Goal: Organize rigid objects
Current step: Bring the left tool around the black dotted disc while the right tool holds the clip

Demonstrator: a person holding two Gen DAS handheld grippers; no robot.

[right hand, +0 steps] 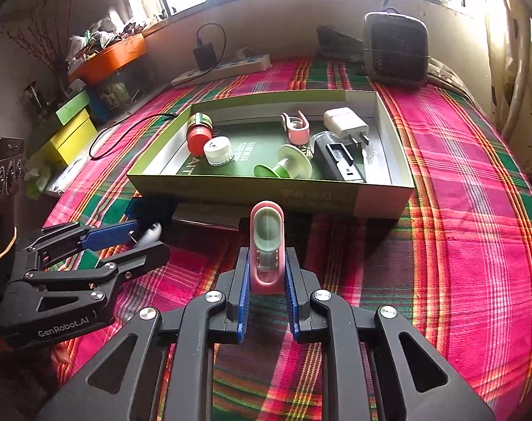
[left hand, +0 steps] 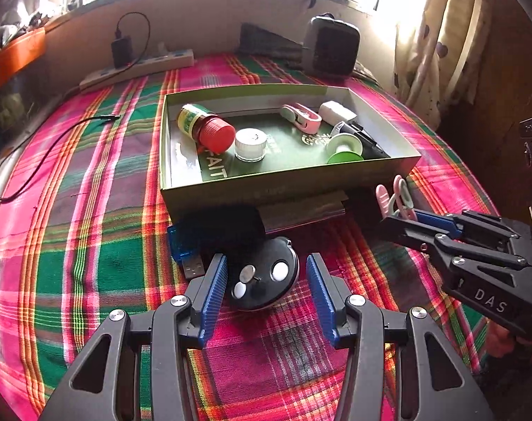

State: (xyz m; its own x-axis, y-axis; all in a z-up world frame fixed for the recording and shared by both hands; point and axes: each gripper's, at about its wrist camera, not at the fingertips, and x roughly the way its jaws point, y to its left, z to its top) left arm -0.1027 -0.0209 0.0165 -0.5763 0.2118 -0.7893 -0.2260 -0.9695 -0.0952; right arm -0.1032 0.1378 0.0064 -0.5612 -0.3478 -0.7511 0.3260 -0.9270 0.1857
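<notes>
The cloth (left hand: 90, 231) on the bed has a check pattern of pink, green and red stripes. The box (right hand: 231, 186) is light green outside and dark green on its floor, and in it lie a jar (left hand: 204, 128) with a red lid, a white cap (left hand: 251, 144), a green spool (right hand: 287, 166) and a white plug (right hand: 345, 122). The clip (right hand: 267, 249) is pink with a pale green middle, and the gripper pads (left hand: 215, 289) are blue.

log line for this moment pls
left gripper: open around black round device | right gripper: shut on pink clip | box: partly filled
</notes>
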